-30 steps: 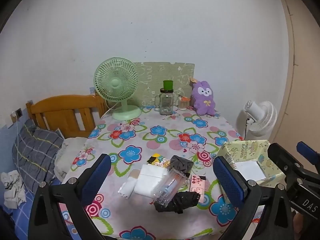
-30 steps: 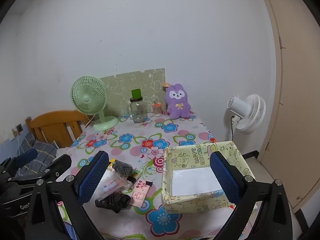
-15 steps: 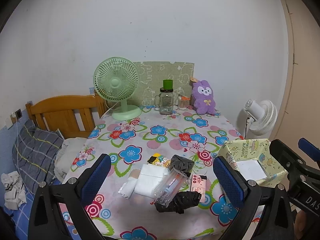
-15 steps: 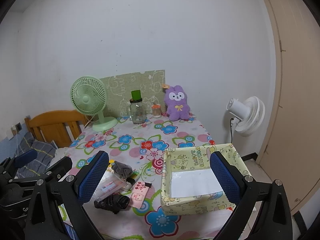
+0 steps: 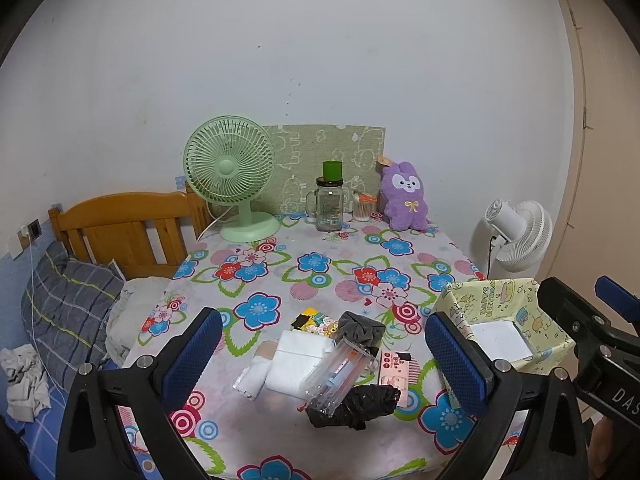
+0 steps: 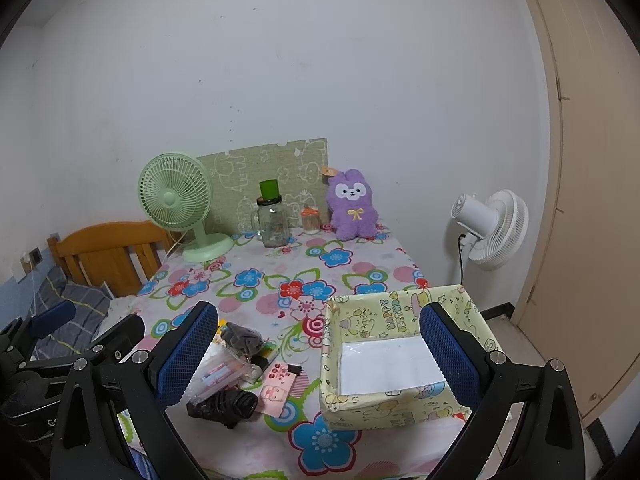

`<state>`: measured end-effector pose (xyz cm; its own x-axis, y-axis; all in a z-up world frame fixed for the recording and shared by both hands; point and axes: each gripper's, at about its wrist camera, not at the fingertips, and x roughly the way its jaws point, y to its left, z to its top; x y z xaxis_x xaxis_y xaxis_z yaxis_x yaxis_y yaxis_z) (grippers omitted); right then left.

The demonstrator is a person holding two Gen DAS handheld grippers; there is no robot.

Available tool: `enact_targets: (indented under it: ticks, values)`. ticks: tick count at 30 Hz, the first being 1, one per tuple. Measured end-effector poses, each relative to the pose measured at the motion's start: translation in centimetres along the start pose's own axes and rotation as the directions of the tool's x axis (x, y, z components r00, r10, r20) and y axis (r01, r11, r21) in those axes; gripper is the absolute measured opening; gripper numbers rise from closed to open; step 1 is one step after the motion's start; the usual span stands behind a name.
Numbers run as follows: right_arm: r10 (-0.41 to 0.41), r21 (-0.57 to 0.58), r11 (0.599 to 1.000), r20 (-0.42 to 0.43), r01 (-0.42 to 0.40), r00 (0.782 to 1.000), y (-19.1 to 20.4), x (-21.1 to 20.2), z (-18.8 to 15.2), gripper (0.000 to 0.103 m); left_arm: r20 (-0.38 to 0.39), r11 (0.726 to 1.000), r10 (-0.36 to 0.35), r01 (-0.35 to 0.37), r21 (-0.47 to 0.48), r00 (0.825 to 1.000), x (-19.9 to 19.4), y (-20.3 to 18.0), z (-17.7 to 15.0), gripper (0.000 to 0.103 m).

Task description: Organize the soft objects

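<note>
A heap of small items lies at the near edge of the flowered table [image 5: 320,280]: a black crumpled cloth [image 5: 352,406] [image 6: 224,404], a grey cloth [image 5: 360,326] [image 6: 242,338], a white folded cloth [image 5: 296,364], a clear pencil pouch [image 5: 340,374] [image 6: 220,376] and a pink card [image 6: 276,388]. A yellow cartoon-print box [image 6: 400,356] [image 5: 500,320] stands open and empty at the near right. My left gripper [image 5: 320,364] is open above the heap. My right gripper [image 6: 316,356] is open above the box's left wall. Both hold nothing.
At the table's back stand a green fan [image 5: 236,184], a glass jar with a green cup [image 5: 330,204], a small jar [image 5: 362,208] and a purple plush [image 5: 404,196]. A wooden headboard [image 5: 120,228] and bedding are at the left, a white floor fan [image 6: 490,228] at the right.
Both grippers have drawn back and risen slightly, so the table sits a little lower and farther in view. Nothing on the table has moved.
</note>
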<state>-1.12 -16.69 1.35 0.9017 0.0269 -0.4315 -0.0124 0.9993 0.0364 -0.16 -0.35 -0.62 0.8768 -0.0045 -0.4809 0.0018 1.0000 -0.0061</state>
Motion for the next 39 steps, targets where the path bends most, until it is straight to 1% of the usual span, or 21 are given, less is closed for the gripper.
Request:
enact_targets:
  ticks: [39]
  values:
    - [-0.002,0.005,1.000,-0.001,0.002,1.000,-0.20,-0.15,-0.13,0.102,0.003,1.000,-0.004,0.004,-0.002,1.000,0.00,-0.13,0.00,0.102]
